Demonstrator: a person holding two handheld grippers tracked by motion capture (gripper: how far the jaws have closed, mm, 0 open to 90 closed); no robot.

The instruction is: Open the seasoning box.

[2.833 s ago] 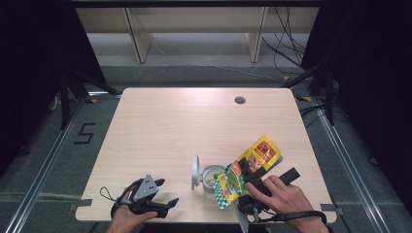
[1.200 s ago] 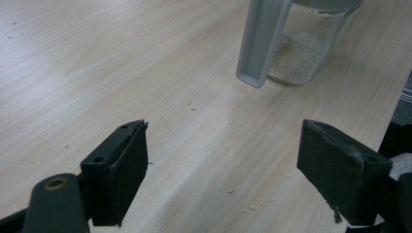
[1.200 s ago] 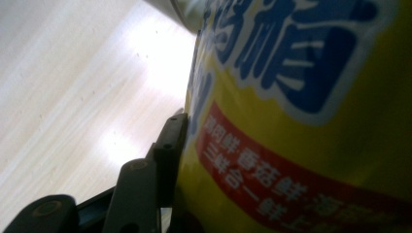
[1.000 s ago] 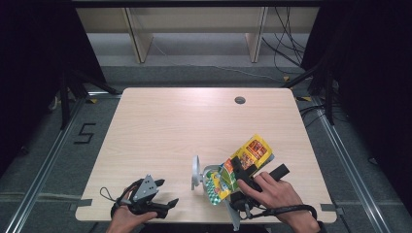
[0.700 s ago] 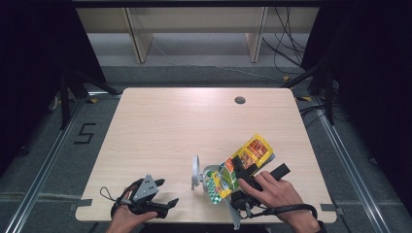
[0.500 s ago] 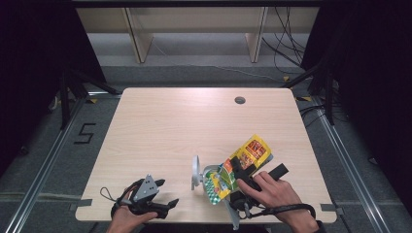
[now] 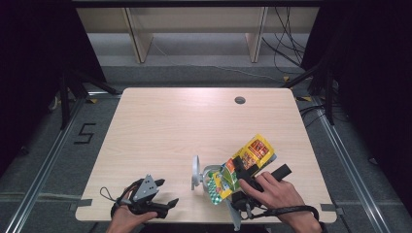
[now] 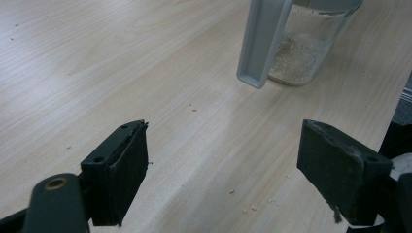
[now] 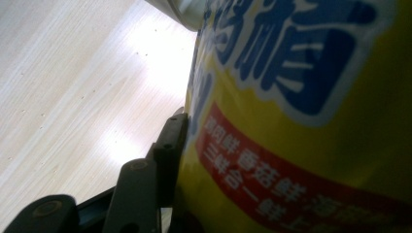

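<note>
A yellow seasoning packet (image 7: pixel 252 154) with red and blue print is tilted low over the table's front right, and my right gripper (image 7: pixel 241 168) is shut on it. In the right gripper view the packet (image 9: pixel 301 121) is very close, with one black finger (image 9: pixel 171 141) pressed against its side and the other finger hidden behind it. The packet's lower end leans onto a small glass jar (image 7: pixel 208 177) whose grey lid (image 7: pixel 196 171) stands flipped up. My left gripper (image 7: pixel 164 193) rests at the front left edge, open, holding nothing. Its view shows the jar (image 8: pixel 303 43), pale granules at its bottom, and the hanging lid (image 8: pixel 262 39).
The light wooden table (image 7: pixel 165 131) has a round cable hole (image 7: pixel 239 100) at the back right. Small crumbs (image 8: pixel 243 204) lie scattered on the wood between my left jaws. Wooden shelf legs and cables stand on the floor beyond the far edge.
Since the oldest frame my right gripper and the packet have shifted slightly left, toward the jar. Over the last second nothing has visibly moved.
</note>
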